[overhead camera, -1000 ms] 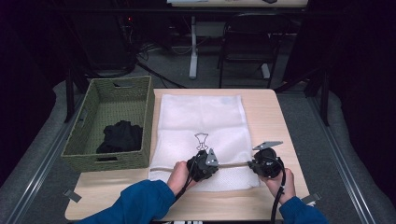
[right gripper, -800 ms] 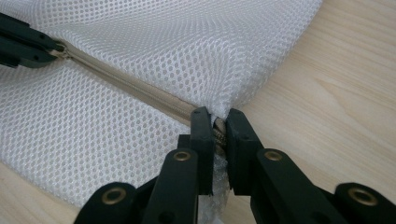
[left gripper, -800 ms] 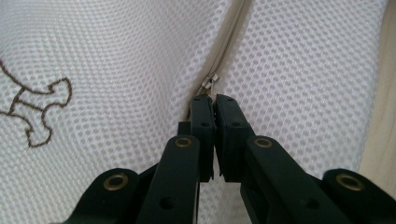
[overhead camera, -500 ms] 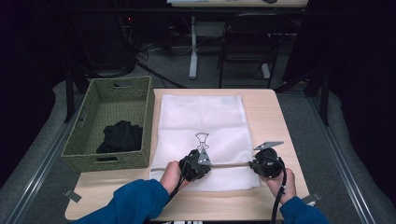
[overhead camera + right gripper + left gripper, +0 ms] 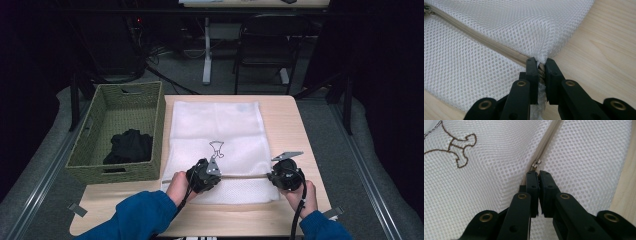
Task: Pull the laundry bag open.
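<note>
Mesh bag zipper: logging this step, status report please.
Left claw shut on zipper pull. Right claw shut on mesh bag at the zipper's end. Zipper line taut between them. Nothing in the way.

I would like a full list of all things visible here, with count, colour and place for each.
Mesh bag: one, white, flat on the table centre, with a brown outline drawing on it.
Zipper: one, beige, across the bag's near part.
Zipper pull: one, metal, just ahead of the left jaws.
Basket: one, green woven, on the table's left side.
Cloth: one, black, inside the basket.
Table: one, light wood.
Chair: one, dark, beyond the table.
Left gripper: black, shut at the zipper, behind the pull.
Right gripper: black, shut on the bag's right zipper end.
Sleeves: two, blue, bottom edge.
</note>
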Demonstrator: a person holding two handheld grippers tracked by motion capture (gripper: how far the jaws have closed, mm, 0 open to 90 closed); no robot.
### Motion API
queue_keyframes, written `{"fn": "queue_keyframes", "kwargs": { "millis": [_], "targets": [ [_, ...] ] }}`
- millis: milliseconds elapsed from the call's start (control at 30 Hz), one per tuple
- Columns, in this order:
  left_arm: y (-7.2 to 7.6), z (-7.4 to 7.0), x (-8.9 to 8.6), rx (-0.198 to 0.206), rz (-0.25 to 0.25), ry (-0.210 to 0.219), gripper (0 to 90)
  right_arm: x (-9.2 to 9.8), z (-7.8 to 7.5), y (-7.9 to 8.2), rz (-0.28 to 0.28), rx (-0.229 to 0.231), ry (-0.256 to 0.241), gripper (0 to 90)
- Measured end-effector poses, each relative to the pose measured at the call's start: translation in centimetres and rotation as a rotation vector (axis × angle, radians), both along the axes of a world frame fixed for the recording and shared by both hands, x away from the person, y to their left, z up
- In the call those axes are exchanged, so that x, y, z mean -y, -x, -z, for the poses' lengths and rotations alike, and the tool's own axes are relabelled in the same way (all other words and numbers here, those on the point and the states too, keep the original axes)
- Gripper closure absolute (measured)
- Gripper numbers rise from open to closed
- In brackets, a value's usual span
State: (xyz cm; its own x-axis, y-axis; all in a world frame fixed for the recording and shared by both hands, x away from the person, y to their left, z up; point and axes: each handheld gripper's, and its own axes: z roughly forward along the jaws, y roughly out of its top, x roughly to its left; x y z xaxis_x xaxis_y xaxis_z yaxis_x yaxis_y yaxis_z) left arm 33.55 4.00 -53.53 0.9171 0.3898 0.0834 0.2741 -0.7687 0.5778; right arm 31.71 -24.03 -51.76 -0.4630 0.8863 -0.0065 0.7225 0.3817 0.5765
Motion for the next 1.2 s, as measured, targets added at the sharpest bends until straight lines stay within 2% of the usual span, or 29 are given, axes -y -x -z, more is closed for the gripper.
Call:
{"fn": "queue_keyframes", "kwargs": {
  "millis": [633, 1200],
  "targets": [
    [-0.1, 0.0, -2.4, -0.024, -0.032, -0.02, 86.8, -0.1, 0.2, 0.0, -0.003, -0.003, 0.02, 83.6],
    [0.3, 0.1, -6.8, -0.038, -0.104, -0.038, 86.8, 0.1, 0.5, -0.2, 0.003, -0.005, 0.035, 83.5]
  ]
}}
